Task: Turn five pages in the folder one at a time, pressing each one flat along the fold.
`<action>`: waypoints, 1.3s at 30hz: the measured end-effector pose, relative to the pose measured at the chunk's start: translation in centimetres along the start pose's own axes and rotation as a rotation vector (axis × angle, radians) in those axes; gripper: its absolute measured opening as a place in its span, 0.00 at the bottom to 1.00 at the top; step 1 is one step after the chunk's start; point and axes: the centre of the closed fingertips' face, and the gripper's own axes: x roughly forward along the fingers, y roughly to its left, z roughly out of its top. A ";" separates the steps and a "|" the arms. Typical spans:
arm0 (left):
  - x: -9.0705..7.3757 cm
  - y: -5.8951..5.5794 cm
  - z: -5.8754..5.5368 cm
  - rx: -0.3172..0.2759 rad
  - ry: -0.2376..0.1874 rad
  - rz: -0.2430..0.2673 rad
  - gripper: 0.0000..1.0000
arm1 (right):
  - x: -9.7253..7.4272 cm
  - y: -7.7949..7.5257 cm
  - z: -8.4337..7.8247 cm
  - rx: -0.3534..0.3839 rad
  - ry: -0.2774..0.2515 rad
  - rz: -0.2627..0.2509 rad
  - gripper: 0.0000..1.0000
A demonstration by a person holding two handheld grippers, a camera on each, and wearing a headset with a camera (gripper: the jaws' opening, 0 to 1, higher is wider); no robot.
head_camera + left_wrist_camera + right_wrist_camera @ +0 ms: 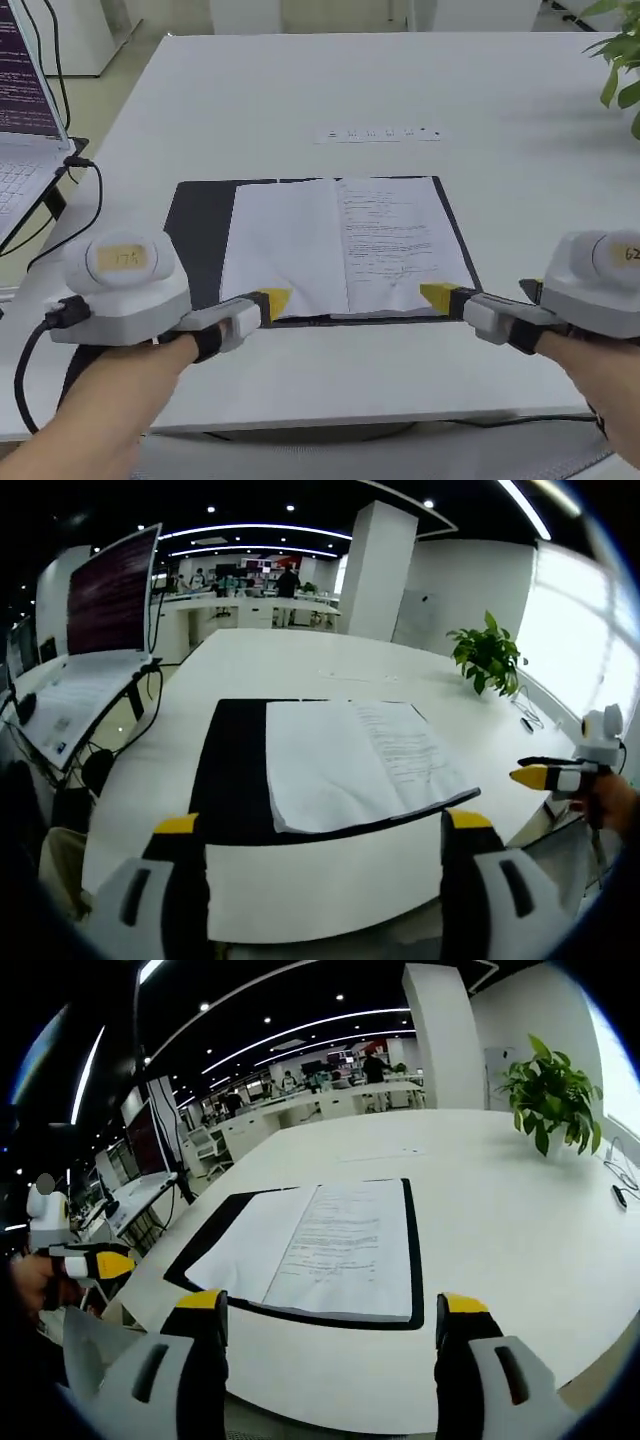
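**Folder open in front of you, both grippers empty**

The folder (200, 235) lies open and flat on the white table (400, 90), its near edge towards you. A blank sheet (285, 250) sits left of the fold (341, 245) and a printed page (395, 240) sits right of it.

Your left gripper (270, 302) hovers just off the near left corner of the pages, and your right gripper (438, 296) is at the near right corner. In each gripper view the jaws stand spread wide with nothing between them.

Your main risk is at the right corner, where the sheets lie stacked closely. A deep bite there could lift two pages instead of one.

Nothing pins the folder, so a pull across the smooth table could drag the whole thing towards the laptop (20, 100) and its cable (90, 210).

The blank sheet looks slightly raised near the fold. If you press it only at the bottom, it may crease rather than lie flat.
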 end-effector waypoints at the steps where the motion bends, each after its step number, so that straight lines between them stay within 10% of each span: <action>1: -0.1 0.1 -0.1 0.009 0.002 0.003 0.99 | 0.0 -0.1 0.0 0.001 -0.001 -0.001 0.88; 20: -0.2 0.1 1.5 0.093 -0.031 0.010 0.99 | 0.2 0.7 -0.1 -0.043 0.001 0.051 1.00; 39: 7.1 -7.6 2.0 0.195 0.014 -0.166 0.82 | 0.1 -0.8 -0.7 -0.013 -0.001 0.052 0.97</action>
